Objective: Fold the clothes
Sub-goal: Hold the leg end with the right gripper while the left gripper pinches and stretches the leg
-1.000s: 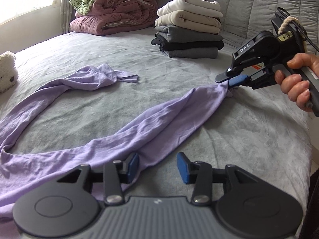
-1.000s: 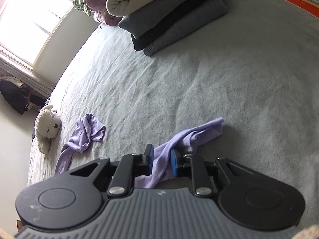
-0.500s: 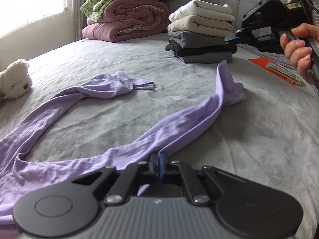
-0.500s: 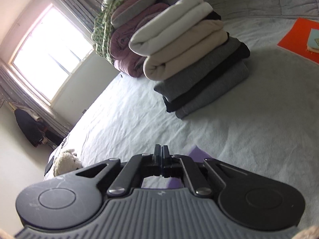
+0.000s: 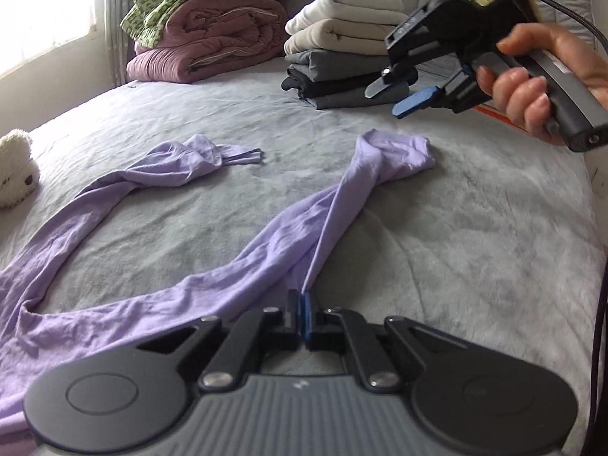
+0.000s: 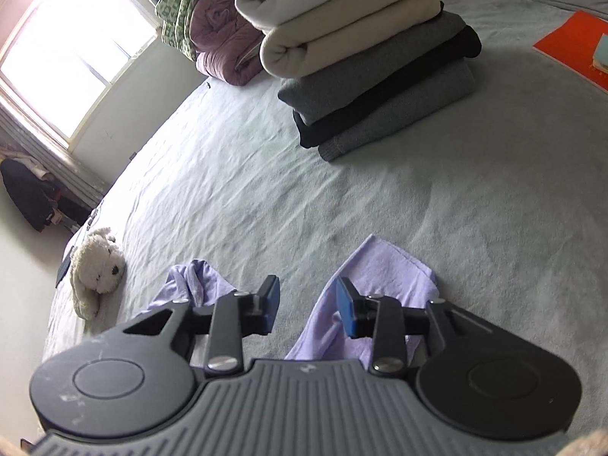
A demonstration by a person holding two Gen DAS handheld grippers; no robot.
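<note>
Right hand-held gripper now released, jaws apart, left hand-held gripper clamping lilac garment, no legible writing.

Left wrist view: garment lies on the bed from 8 to 1 o'clock. Left gripper at 6 o'clock, touching its edge. Right gripper at 2 o'clock, above the garment's end. Stack of folded clothes at 12 o'clock; bedding pile at 11; plush toy at 9.
</note>
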